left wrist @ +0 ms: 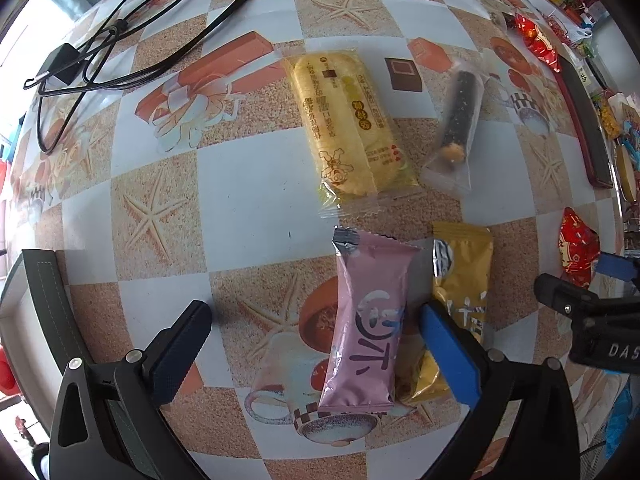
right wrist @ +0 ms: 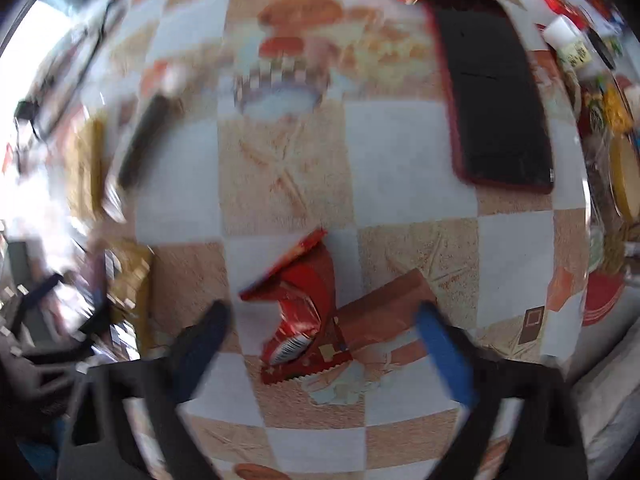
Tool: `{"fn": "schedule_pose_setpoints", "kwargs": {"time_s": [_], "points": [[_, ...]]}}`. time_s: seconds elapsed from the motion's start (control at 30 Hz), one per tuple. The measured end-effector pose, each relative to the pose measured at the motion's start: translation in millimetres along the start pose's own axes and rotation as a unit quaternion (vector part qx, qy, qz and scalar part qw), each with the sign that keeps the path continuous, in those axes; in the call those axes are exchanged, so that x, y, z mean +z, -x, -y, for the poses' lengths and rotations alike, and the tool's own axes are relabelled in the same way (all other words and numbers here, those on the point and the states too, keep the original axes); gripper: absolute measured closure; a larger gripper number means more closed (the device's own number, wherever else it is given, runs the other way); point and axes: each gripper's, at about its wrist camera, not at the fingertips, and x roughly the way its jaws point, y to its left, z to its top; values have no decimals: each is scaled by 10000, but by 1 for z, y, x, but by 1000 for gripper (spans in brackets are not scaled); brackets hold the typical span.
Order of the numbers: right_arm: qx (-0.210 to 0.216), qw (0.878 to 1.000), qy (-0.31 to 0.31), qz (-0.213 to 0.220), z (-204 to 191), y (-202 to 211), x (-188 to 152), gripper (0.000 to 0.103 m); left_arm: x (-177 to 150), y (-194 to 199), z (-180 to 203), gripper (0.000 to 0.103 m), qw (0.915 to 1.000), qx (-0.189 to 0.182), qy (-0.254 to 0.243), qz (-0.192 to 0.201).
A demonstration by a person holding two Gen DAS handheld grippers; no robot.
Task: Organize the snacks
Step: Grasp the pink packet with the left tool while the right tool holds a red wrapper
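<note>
In the left wrist view my left gripper (left wrist: 316,328) is open above the table, and a pink snack packet (left wrist: 366,332) lies between its fingers. A gold packet (left wrist: 460,292) lies just right of it, partly under the blue finger. A yellow cake packet (left wrist: 346,120) and a clear packet with a dark roll (left wrist: 460,116) lie farther off. Red snack packets (left wrist: 578,248) sit to the right, near the right gripper (left wrist: 576,280). In the blurred right wrist view my right gripper (right wrist: 324,332) is open around a red snack packet (right wrist: 300,304) on the table.
A black cable with a plug (left wrist: 100,52) lies at the far left. A dark phone in a red case (right wrist: 496,96) lies at the far right of the table (right wrist: 400,152). More red wrappers (left wrist: 536,40) and cluttered items line the right edge.
</note>
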Motion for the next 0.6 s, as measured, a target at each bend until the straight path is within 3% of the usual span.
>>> {"fn": "schedule_pose_setpoints", "kwargs": {"time_s": [0.4, 0.47, 0.57, 0.6], "points": [[-10, 10000, 35, -26, -12, -2, 5, 0, 4, 1, 4, 0, 9996, 27, 142, -255], [-15, 10000, 0, -39, -12, -1, 13, 0, 4, 2, 5, 5, 9994, 18, 162, -305], [-25, 9996, 209, 195, -21, 11, 18, 24, 1, 10, 10, 23, 9997, 32, 17, -227], [-25, 9993, 286, 230, -24, 15, 20, 39, 0, 13, 13, 27, 9998, 34, -57, -191]]}}
